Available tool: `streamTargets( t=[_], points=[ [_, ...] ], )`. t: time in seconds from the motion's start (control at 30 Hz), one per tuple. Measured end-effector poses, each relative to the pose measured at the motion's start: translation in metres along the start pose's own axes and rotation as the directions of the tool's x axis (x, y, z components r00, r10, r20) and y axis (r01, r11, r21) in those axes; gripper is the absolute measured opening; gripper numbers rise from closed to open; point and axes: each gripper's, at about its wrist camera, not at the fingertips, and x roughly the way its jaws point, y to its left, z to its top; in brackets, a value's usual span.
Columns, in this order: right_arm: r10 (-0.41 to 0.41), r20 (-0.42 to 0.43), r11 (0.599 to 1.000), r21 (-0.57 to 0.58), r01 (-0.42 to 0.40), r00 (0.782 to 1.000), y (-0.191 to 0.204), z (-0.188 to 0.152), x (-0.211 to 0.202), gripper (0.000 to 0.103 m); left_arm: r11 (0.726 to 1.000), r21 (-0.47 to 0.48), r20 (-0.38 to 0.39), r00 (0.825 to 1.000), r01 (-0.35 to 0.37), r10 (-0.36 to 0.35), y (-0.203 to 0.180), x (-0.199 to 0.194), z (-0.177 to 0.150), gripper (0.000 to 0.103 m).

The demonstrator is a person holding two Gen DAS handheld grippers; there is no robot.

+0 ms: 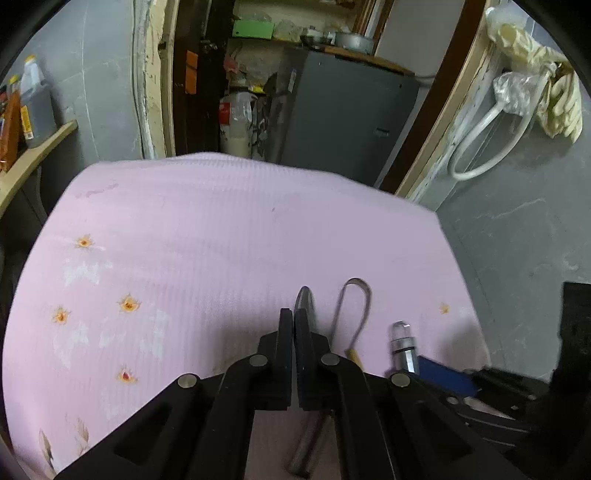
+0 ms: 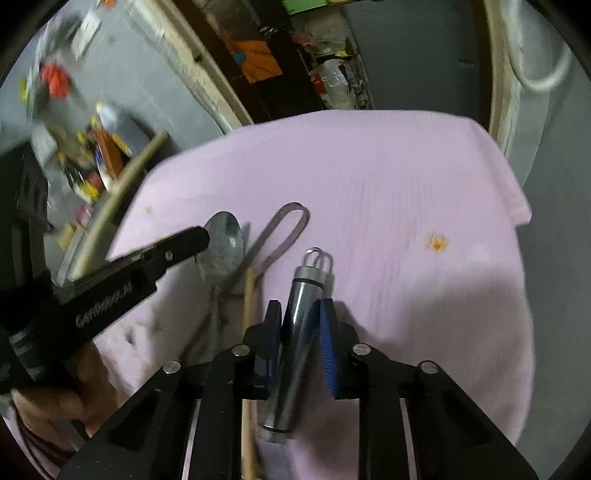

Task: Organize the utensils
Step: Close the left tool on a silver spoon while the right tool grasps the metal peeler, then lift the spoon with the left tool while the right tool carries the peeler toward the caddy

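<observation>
Left gripper jaws clenched empty above grey metal spoon; right gripper grasping steel cylindrical tool; pink flowered table cloth bare toward far edge.

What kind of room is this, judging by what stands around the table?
Probably a home storeroom or utility corner: a pink floral tablecloth, cluttered shelves with boxes and tins, a wooden shelf of bottles, bare grey walls.

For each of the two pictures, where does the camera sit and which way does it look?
Left wrist view: sits on the left tool, looking down over the pink cloth; its jaws are shut on the spoon.
Right wrist view: sits on the right tool, looking down at the metal tube between its jaws; a hand shows.
Shared: spoon, wire loop tool, tube, cloth.
</observation>
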Motion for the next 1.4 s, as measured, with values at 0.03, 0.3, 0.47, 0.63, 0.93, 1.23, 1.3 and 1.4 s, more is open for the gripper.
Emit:
streamTargets(
  t=[0.03,0.3,0.47,0.63,0.93,1.23,1.3,1.4],
  points=[
    [0.0,0.021,1.0,0.0,0.0,1.0,0.002,-0.003,-0.005,0.017,1.0,0.015,0.018,1.0,-0.009,0.009,-0.003,-0.006,-0.001,0.002],
    [-0.014,0.239,0.999,-0.027,0.021,0.971,0.019,-0.018,-0.072,0.016,0.994,0.106,0.186,0.982,-0.012,-0.008,-0.024,-0.069,-0.018,0.002],
    [-0.047,0.336,0.996,-0.05,0.068,0.941,0.028,-0.03,-0.111,0.016,0.99,0.144,0.281,0.959,0.004,-0.045,-0.031,-0.109,-0.029,0.002],
    [-0.088,0.415,0.989,-0.076,0.131,0.905,0.044,-0.049,-0.149,0.016,0.987,0.158,0.32,0.944,0.026,-0.076,-0.031,-0.135,-0.042,0.002],
    [-0.146,0.542,0.977,-0.051,0.206,0.828,0.072,-0.065,-0.223,0.016,0.976,0.213,0.424,0.895,0.048,-0.136,-0.042,-0.192,-0.061,0.002],
    [-0.094,0.635,0.975,-0.098,0.2,0.767,0.131,-0.057,-0.288,0.016,0.977,0.21,0.543,0.826,0.039,-0.149,-0.028,-0.271,-0.046,0.002],
    [-0.062,0.647,0.974,-0.125,0.186,0.76,0.149,-0.056,-0.296,0.016,0.981,0.192,0.558,0.819,0.03,-0.134,-0.019,-0.284,-0.046,0.002],
    [-0.004,0.659,0.974,-0.167,0.152,0.752,0.175,-0.052,-0.303,0.016,0.987,0.157,0.569,0.815,0.027,-0.113,0.002,-0.304,-0.045,0.002]
  ],
)
